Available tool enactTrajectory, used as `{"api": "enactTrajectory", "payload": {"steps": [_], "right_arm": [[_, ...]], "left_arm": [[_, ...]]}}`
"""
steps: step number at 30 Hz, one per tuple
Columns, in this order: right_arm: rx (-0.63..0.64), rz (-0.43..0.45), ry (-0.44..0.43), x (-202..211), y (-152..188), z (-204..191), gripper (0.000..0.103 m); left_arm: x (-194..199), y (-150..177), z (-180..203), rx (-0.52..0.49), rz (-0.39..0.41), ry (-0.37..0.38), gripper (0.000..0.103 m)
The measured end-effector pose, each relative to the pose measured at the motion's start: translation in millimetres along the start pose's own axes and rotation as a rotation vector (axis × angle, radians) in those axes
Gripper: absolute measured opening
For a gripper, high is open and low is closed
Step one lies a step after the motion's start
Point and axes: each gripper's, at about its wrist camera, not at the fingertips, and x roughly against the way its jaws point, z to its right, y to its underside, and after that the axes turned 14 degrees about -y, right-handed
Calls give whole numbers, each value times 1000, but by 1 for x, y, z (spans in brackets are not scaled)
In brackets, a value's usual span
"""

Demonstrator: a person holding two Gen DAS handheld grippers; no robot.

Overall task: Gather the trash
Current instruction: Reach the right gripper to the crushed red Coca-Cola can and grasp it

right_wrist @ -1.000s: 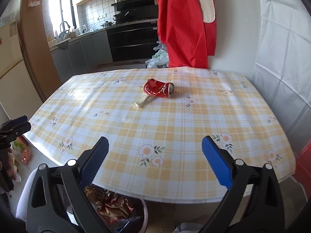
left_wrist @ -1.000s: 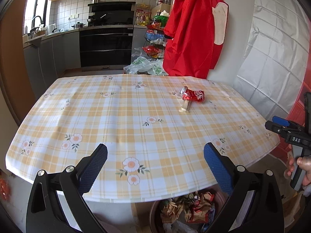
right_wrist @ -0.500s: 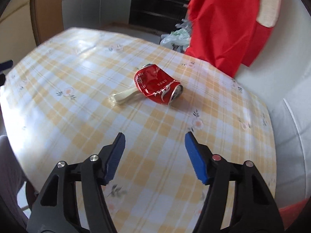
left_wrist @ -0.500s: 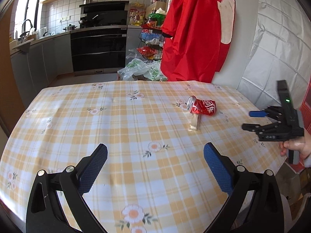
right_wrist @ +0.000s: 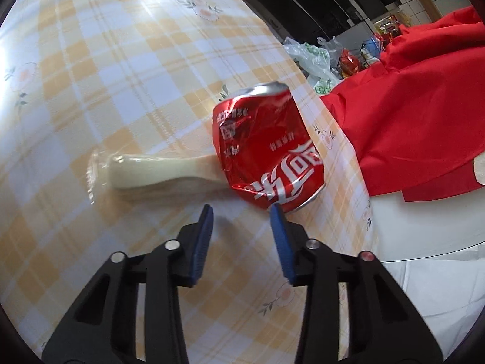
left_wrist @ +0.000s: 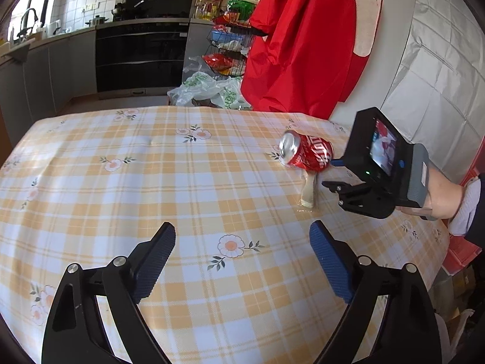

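Observation:
A crushed red soda can (left_wrist: 306,154) (right_wrist: 266,151) lies on its side on the checked tablecloth (left_wrist: 121,197). Part of a cream spoon-like piece in clear wrap (left_wrist: 309,192) (right_wrist: 163,171) lies under it. My right gripper (right_wrist: 241,209) (left_wrist: 329,173) points down right behind the can. Its jaws are closing with nothing between them, and the right fingertip (right_wrist: 275,209) is close to the can's end. My left gripper (left_wrist: 242,230) hovers over the cloth well short of the can. It is wide open and empty, and its jaws are narrowing a little.
A red garment (left_wrist: 306,45) (right_wrist: 409,121) hangs at the table's far side beside a white padded wall (left_wrist: 439,75). Plastic bags (left_wrist: 209,91) and a wire rack (left_wrist: 230,45) stand beyond the far edge. A person's hand (left_wrist: 439,197) holds the right gripper.
Both grippers moved in over the table toward the can. The right one rolled, tipped downward and its jaws narrowed a lot. The left jaws narrowed slightly.

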Motion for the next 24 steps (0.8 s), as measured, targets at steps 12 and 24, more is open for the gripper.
{"api": "enactTrajectory", "payload": {"steps": [12,24], "right_arm": [[-139,139,-195,27,-27,34,48],[-273,79,-184,-20,-57,44,48]], "left_arm": [[-31,-1,3,35,-27,30,86],[-48,-4,-4,35,-46,11,84]]}}
